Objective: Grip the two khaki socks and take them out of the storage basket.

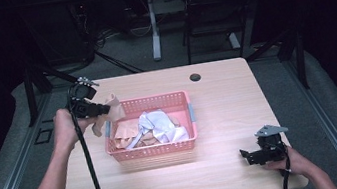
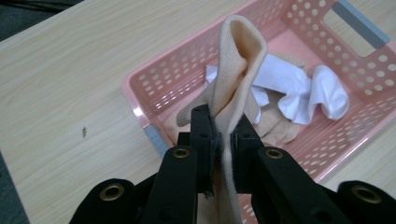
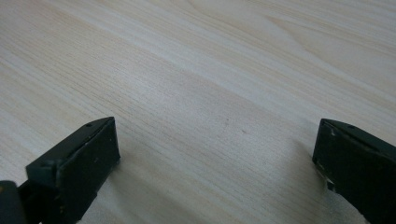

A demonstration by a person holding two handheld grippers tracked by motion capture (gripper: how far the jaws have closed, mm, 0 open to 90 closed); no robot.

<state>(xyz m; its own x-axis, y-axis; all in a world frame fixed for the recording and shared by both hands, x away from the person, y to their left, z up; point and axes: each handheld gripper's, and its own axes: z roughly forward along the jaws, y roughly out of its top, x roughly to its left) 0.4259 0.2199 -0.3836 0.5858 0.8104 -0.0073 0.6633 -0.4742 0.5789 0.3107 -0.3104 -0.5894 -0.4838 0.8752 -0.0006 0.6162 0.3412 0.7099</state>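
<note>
Left gripper view looks along the left hand-held gripper (image 2: 223, 135), whose two black jaws are pressed together on a beige cloth (image 2: 238, 65); the pinch sits low on the fabric, so most of the piece rises away from the jaws as a folded, upright flap, its long axis running straight out along the line of the jaws. Just beyond that flap lies the pink basket (image 2: 140, 91), its near corner almost under the pinch and its length stretching away toward the upper right. Inside it, farther off, a crumpled white cloth (image 2: 299, 86) rests on more beige cloths (image 2: 275, 128). From the high view, the left hand-held gripper (image 1: 106, 109) hangs at the basket's (image 1: 152, 151) left end wall, with the beige cloth (image 1: 114, 107) raised over that rim and part of it drooping on the outer side; the basket's interior therefore lies to the right of the pinch, and the open desk (image 1: 221, 91) to lay the piece on is either left of the basket or in front of it. The right hand-held gripper (image 1: 246, 156) sits low at the desk's near right corner, well apart from the basket and from the held cloth, so the left hand is by far the nearer one. In the right gripper view its jaws stand wide apart over bare wood, the right hand-held gripper (image 3: 215, 154) holding nothing.
</note>
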